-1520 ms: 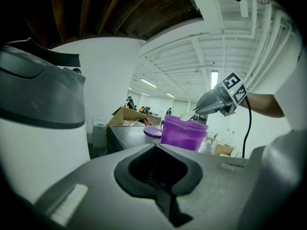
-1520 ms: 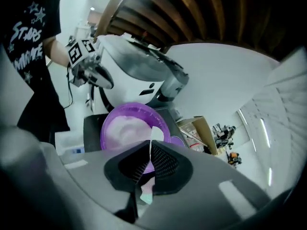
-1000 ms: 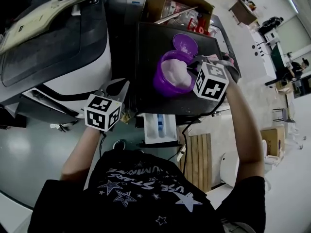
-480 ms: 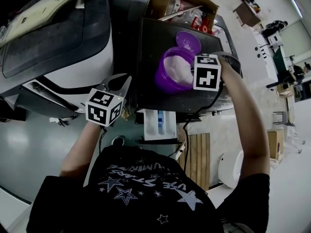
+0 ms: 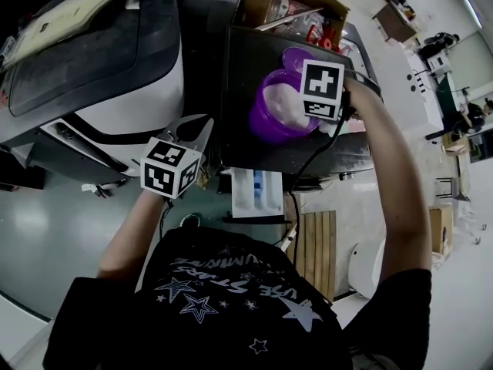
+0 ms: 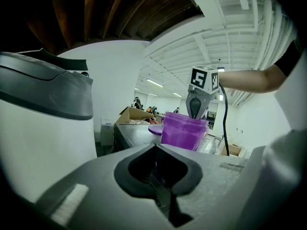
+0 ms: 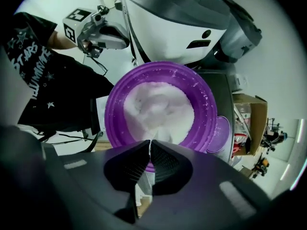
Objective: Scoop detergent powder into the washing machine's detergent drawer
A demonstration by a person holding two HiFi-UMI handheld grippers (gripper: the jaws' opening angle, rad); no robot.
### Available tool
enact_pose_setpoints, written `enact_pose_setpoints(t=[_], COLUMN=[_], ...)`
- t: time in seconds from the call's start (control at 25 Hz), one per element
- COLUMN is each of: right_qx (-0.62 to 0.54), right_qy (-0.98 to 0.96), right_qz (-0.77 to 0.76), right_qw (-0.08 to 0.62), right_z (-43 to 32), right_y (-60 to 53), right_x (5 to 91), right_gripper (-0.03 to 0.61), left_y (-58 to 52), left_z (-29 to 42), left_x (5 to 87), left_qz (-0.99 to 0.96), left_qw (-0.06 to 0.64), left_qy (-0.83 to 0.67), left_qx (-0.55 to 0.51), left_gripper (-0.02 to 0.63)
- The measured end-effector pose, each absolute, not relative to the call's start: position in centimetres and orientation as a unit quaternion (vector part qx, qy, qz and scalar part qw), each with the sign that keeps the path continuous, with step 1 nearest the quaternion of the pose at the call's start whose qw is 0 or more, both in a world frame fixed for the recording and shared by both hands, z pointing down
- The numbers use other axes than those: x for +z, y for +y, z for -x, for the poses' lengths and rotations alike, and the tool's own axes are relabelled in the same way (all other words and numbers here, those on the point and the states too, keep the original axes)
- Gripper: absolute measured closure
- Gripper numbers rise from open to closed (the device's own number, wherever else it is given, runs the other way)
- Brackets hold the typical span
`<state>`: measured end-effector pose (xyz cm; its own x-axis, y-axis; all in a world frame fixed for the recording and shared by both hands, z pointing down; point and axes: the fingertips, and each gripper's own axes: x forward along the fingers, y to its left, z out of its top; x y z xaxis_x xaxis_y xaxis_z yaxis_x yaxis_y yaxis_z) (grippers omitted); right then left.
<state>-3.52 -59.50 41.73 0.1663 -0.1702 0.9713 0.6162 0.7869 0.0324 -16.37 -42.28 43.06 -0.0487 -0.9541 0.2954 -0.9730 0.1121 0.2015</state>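
Observation:
A purple tub (image 5: 271, 114) of white detergent powder (image 7: 158, 107) stands on the dark washing machine top (image 5: 246, 60); its lid (image 5: 296, 57) lies behind it. My right gripper (image 5: 312, 118) hangs over the tub's right rim and points down into it. Its jaws are shut (image 7: 150, 143) on a thin white sliver, the scoop handle seen edge-on; the scoop's bowl is hidden. The white detergent drawer (image 5: 256, 193) is pulled out below the machine's front edge. My left gripper (image 5: 194, 128) is held left of the drawer, shut and empty (image 6: 156, 147), facing the tub (image 6: 183, 131).
A second white and black machine (image 5: 92, 60) stands to the left. An open cardboard box (image 5: 293, 6) with items sits behind the tub. A cable (image 5: 304, 168) trails from the right gripper past the drawer. A wooden slat board (image 5: 316, 257) lies on the floor.
The right gripper has moved farther over the tub and pitched steeply down. The left gripper has barely shifted.

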Motion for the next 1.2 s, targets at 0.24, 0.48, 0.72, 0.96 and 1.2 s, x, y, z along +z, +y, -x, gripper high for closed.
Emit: enact_pose_setpoints(t=[0.24, 0.48, 0.72, 0.96, 1.2], right_qx=[-0.193, -0.121, -0.058, -0.005, 0.035], right_qy=[-0.613, -0.651, -0.694, -0.714, -0.74], right_qz=[0.185, 0.186, 0.184, 0.157, 0.141], right_qw=[0.744, 0.726, 0.694, 0.683, 0.657], right_z=[3.4, 3.7, 4.8, 5.0, 4.8], right_y=[-58.9, -58.3, -57.7, -58.1, -58.5], right_x=[41.9, 41.9, 41.7, 41.5, 41.4], right_gripper=[0.538, 0.535, 0.537, 0.541, 0.543], left_y=[-41.8, -41.2, -40.8, -40.5, -40.5], left_z=[16.2, 16.1, 16.0, 15.9, 16.0], left_x=[43.2, 43.4, 43.6, 43.8, 44.1], left_qz=[-0.664, -0.661, -0.659, -0.658, -0.656], left_qw=[0.179, 0.183, 0.187, 0.188, 0.191], left_qy=[-0.726, -0.728, -0.728, -0.728, -0.73], left_qx=[0.028, 0.027, 0.025, 0.032, 0.034], left_gripper=[0.612, 0.612, 0.612, 0.612, 0.612])
